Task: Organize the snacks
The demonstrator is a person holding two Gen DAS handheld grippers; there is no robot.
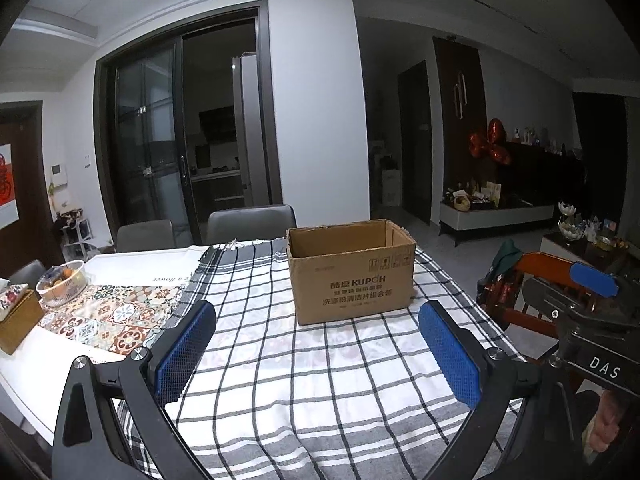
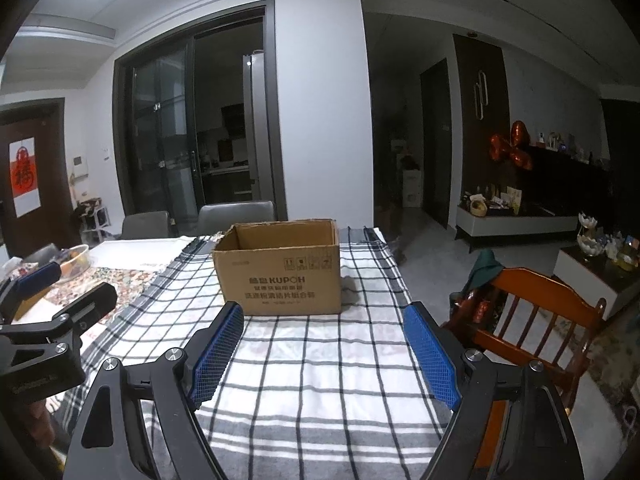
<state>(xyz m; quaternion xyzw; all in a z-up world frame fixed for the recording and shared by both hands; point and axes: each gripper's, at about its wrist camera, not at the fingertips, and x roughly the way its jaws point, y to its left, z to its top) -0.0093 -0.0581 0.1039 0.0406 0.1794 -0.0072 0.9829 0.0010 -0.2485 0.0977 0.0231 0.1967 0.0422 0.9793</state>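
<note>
An open brown cardboard box (image 1: 352, 276) printed KUPOH stands on the checked cloth (image 1: 320, 380) of the table, flaps up, its inside hidden from here. My left gripper (image 1: 316, 336) hovers low over the cloth in front of the box, blue pads wide apart, nothing between them. In the right wrist view the same box (image 2: 280, 276) stands ahead, and my right gripper (image 2: 324, 336) is open and empty before it. Snack packets (image 2: 478, 308) lie on the seat of the wooden chair (image 2: 540, 304) to the right. Each gripper shows at the other view's edge.
A glass bowl (image 1: 64, 282) of fruit and a tissue box (image 1: 18, 316) sit at the table's left on a patterned runner (image 1: 112, 316). Two grey chairs (image 1: 250, 222) stand behind the table. A low cabinet (image 2: 516, 222) lines the far right wall.
</note>
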